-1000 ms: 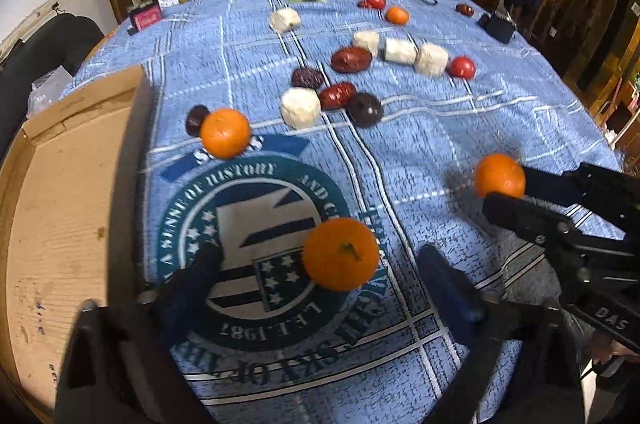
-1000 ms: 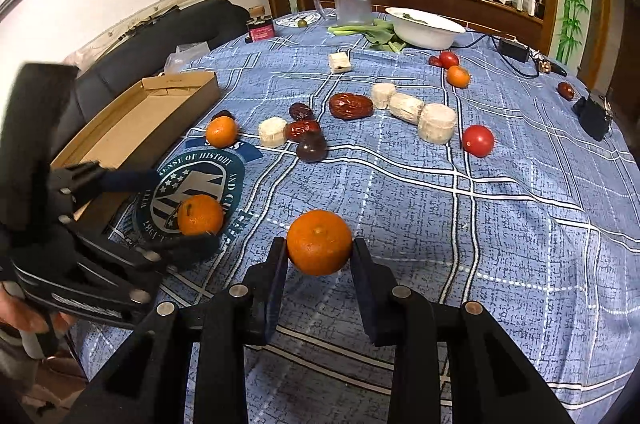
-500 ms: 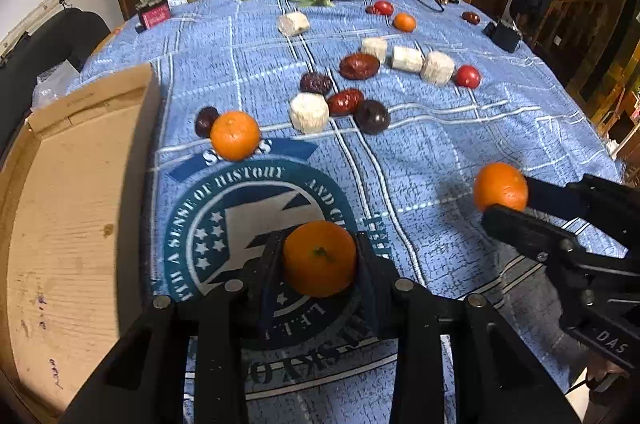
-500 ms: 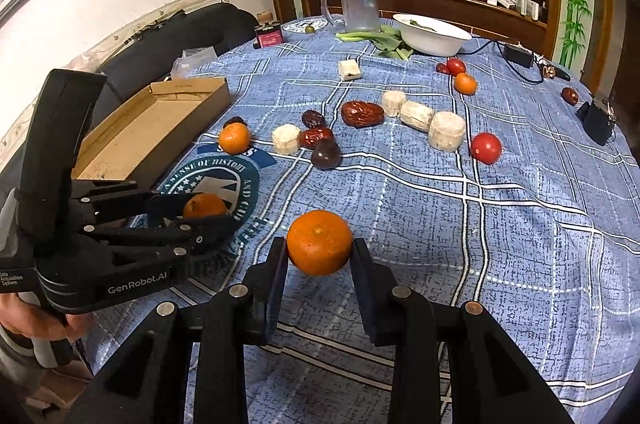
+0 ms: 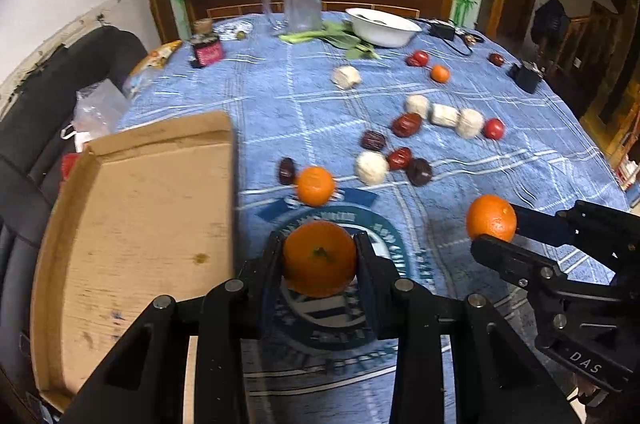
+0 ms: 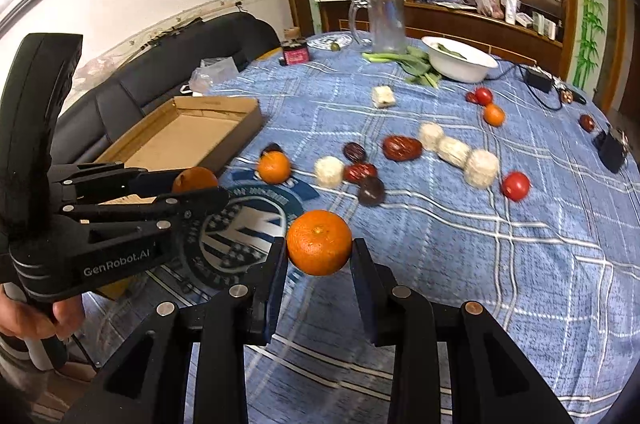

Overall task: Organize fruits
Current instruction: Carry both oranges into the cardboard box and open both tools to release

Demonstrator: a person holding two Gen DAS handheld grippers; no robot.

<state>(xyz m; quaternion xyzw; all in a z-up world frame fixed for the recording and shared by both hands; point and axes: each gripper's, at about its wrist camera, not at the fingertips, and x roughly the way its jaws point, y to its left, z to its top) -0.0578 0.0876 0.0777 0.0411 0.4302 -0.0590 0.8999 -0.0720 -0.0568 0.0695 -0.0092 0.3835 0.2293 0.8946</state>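
Left wrist view: the left gripper (image 5: 319, 256) is clamped on a mandarin (image 5: 319, 258), both pads pressing its sides, and holds it above the round emblem (image 5: 384, 236) printed on the blue tablecloth (image 5: 520, 176). Its jaws closed onto this fruit within the last second. The cardboard box (image 5: 132, 224) lies just to the left of the emblem, with its near wall beside the left gripper.

The right gripper (image 6: 319, 252) grips a second mandarin (image 6: 319, 242) in the same manner, pads on both sides. In the left wrist view this fruit appears to the right of the emblem, lifted off the cloth. A hand (image 6: 24, 316) holds the left gripper's handle at the lower left of the right wrist view.

A third mandarin (image 5: 315, 185) rests on the cloth at the far edge of the emblem, touching a dark date (image 5: 286, 170). Beyond the emblem lie further red and dark dates (image 5: 407, 124), white cylindrical pieces (image 5: 372, 167) and a red tomato (image 5: 494, 128). At the far side of the table, well apart from the emblem, stand a white bowl (image 5: 382, 26) and a clear jug (image 5: 300, 0), with green vegetables (image 5: 340, 38) between them.
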